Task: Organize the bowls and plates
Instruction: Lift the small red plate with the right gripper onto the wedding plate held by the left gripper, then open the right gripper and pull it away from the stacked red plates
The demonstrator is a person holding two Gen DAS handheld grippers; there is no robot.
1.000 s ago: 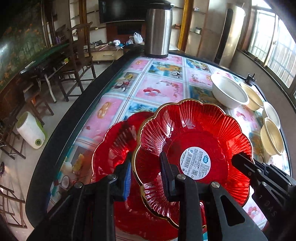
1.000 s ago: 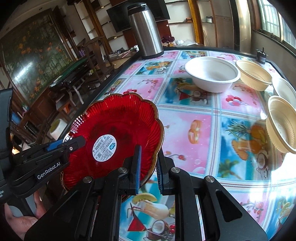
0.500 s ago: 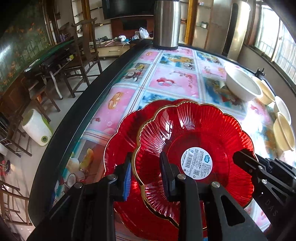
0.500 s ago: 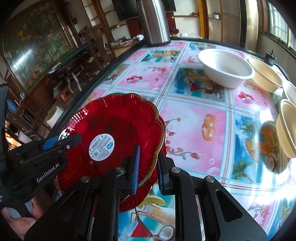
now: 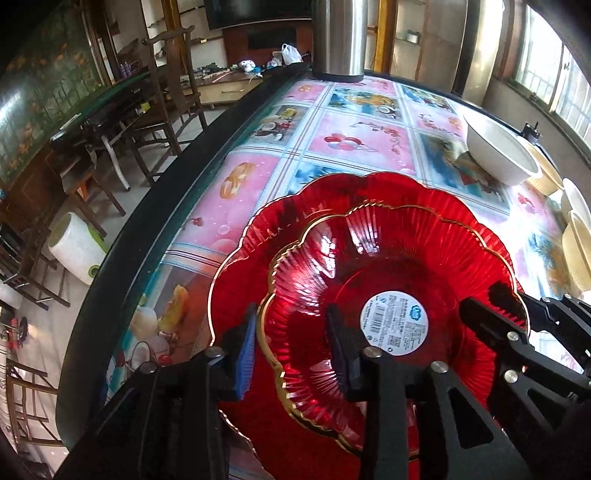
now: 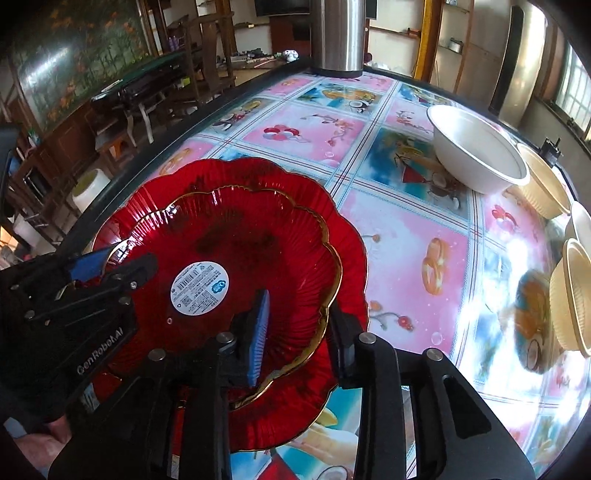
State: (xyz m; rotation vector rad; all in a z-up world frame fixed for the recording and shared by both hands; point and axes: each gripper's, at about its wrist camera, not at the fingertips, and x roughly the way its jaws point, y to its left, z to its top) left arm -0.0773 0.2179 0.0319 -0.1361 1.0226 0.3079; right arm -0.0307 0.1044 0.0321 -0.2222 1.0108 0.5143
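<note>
A red scalloped plate with a gold rim and a white sticker [image 5: 391,295] [image 6: 236,266] sits nested over a larger red plate [image 5: 280,229] [image 6: 340,236] on the table. My left gripper [image 5: 291,350] stands with its jaws spread apart, astride the top plate's near-left rim. My right gripper [image 6: 299,332] also has its jaws apart, one on each side of the plate's right rim. Each gripper shows in the other's view, the right one [image 5: 517,332] and the left one [image 6: 99,273].
A white bowl [image 6: 476,155] and several cream bowls [image 6: 569,295] stand at the right of the picture-print tablecloth [image 6: 413,236]. A steel thermos [image 6: 338,33] stands at the far edge. The table's dark rim [image 5: 147,229] runs along the left, with chairs beyond.
The top plate has come down onto the lower red plate and is more centred on it. Both grippers' jaws have widened off the rim.
</note>
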